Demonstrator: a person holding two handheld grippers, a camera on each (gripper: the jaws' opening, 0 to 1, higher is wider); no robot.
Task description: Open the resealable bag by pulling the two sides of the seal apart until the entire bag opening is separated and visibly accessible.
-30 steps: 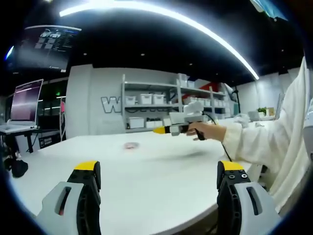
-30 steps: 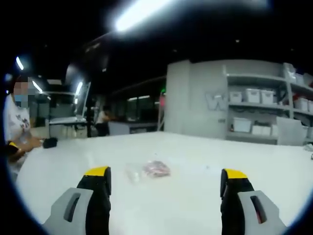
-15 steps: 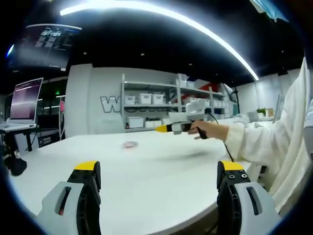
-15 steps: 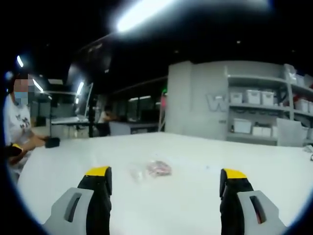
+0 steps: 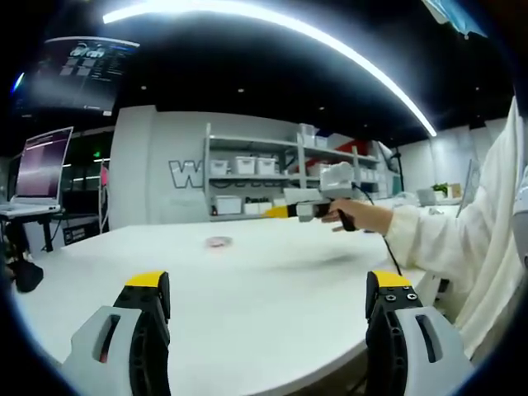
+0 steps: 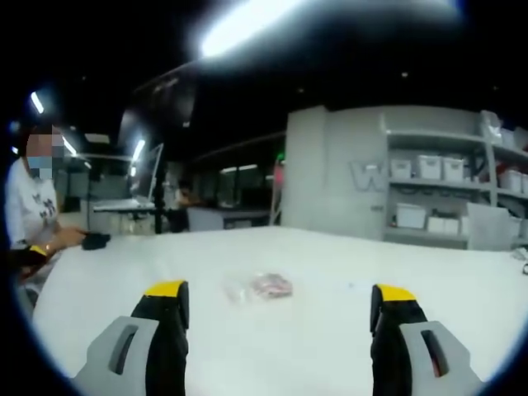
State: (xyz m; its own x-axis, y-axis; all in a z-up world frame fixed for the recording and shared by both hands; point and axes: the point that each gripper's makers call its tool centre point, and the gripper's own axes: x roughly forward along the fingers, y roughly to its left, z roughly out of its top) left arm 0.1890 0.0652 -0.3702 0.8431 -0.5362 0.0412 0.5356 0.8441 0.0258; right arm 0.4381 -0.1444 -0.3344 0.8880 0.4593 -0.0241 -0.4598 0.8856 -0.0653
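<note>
While the white desk (image 6: 330, 272) spreads wide, the resealable bag (image 6: 260, 287) lies flat on it, well beyond both tools. Right tool (image 6: 279, 299) and left tool (image 5: 268, 285) each hover above the desk, jaws spread, gripping nothing.

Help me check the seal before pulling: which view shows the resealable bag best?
The right gripper view: the resealable bag lies nearer, clear with pinkish contents, between the open jaws. In the left gripper view it is a small, distant speck on the table.
</note>
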